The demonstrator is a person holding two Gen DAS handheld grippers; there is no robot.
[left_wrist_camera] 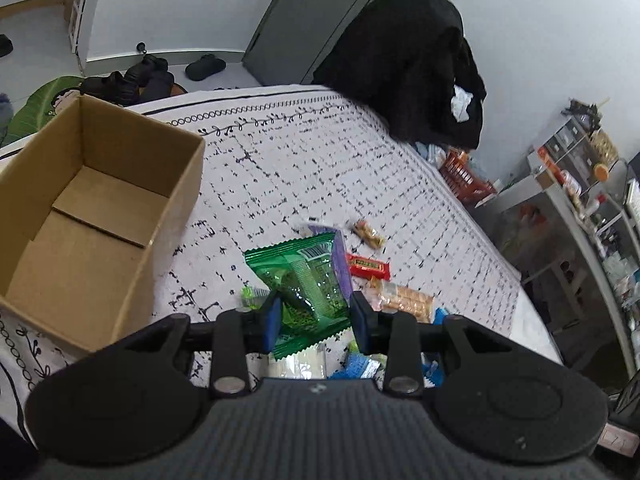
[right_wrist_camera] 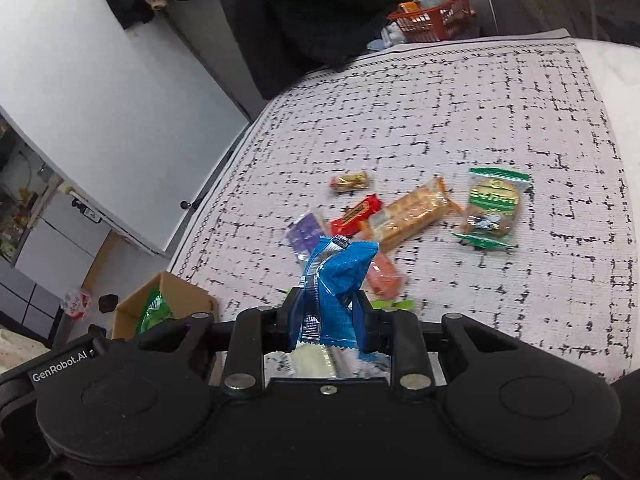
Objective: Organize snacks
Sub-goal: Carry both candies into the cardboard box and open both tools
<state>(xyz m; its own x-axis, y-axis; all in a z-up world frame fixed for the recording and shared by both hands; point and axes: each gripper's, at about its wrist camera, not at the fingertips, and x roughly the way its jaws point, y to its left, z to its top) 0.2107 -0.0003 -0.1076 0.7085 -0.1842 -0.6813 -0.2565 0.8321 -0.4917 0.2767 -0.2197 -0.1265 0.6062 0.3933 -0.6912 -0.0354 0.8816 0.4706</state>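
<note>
While each hand holds a snack clear of the patterned cloth, the step in hand looks like carrying both to the open brown cardboard box (left_wrist_camera: 100,216), which sits at ten o'clock in the left wrist view and has a bare floor there. To do it well, I would bring each packet over the opening before letting go, and release one at a time so neither glances off the box rim.

The left gripper (left_wrist_camera: 316,316) is closed narrowly on a crinkly green plastic snack packet (left_wrist_camera: 308,280); its blue pads (left_wrist_camera: 273,316) press the packet's sides.

The right gripper (right_wrist_camera: 326,312) is nearly closed, pinching a blue foil snack packet (right_wrist_camera: 336,280) that stands upright between its jaws.

Loose snacks remain on the cloth at twelve to two o'clock of the right gripper: a red wrapped bar (right_wrist_camera: 356,216), an orange cracker pack (right_wrist_camera: 412,212), a green biscuit packet (right_wrist_camera: 492,208).
</note>
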